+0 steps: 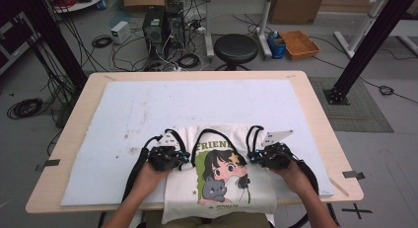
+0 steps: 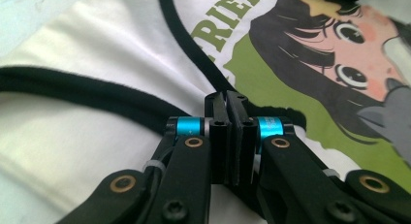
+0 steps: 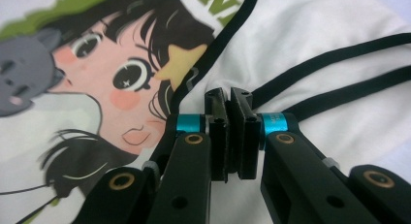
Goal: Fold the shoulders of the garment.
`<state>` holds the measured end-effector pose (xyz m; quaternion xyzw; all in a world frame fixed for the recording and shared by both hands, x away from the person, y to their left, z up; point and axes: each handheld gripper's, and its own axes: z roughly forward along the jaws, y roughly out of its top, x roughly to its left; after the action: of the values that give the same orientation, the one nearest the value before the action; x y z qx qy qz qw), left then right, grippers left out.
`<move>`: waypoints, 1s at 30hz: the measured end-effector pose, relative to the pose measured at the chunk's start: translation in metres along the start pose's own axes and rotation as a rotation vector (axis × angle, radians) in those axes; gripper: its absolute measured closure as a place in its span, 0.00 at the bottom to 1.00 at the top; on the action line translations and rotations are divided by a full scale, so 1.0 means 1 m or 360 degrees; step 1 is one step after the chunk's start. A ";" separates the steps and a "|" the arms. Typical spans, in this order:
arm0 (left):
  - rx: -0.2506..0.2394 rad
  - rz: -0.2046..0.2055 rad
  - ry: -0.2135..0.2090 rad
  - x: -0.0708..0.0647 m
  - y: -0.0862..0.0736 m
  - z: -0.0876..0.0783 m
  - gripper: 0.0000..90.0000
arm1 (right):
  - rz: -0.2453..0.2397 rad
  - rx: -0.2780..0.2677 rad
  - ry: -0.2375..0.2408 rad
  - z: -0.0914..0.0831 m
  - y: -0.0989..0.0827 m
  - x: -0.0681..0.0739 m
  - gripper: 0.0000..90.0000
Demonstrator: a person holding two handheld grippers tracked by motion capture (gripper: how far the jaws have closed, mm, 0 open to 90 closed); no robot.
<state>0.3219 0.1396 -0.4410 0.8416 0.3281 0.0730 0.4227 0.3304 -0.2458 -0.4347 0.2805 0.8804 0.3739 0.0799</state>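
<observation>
White printed cotton shirt [image 1: 222,173] overhangs the near table edge [image 1: 44,206]; left gripper [image 1: 170,151] and right gripper [image 1: 261,153] each clamp its fabric; far pale-blue mat [image 1: 148,104] lies open.

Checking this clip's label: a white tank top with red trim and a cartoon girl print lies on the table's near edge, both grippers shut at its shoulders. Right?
Not quite: the trim is black, not red, as the left gripper view shows. The rest holds: the white tank top with its cartoon girl print lies at the table's near edge, with the left gripper and right gripper shut at its shoulders.

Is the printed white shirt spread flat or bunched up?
Bunched: the shirt is gathered at its top, with black-trimmed openings humped between the left gripper and right gripper.
</observation>
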 end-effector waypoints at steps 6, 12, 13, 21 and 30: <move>-0.0118 -0.0100 -0.0207 0.011 -0.007 -0.028 0.97 | 0.0074 -0.0083 -0.0018 -0.028 -0.002 -0.008 0.96; -0.0291 -0.0193 -0.0124 0.018 -0.005 -0.033 0.62 | 0.0155 -0.0128 -0.0022 -0.048 -0.005 -0.013 0.72; -0.0291 -0.0193 -0.0124 0.018 -0.005 -0.033 0.60 | 0.0188 -0.0166 -0.0016 -0.049 -0.003 -0.013 0.69; -0.0321 -0.0197 0.0180 0.034 0.011 -0.013 0.66 | 0.0049 0.0020 -0.0057 0.004 0.002 0.000 0.89; -0.0284 -0.0246 0.0305 0.052 0.013 0.005 0.65 | 0.0124 0.0106 -0.0047 -0.014 0.000 -0.009 0.70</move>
<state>0.3705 0.1627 -0.4417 0.7621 0.4229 0.1492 0.4670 0.3326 -0.2594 -0.4255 0.3226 0.8795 0.3431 0.0687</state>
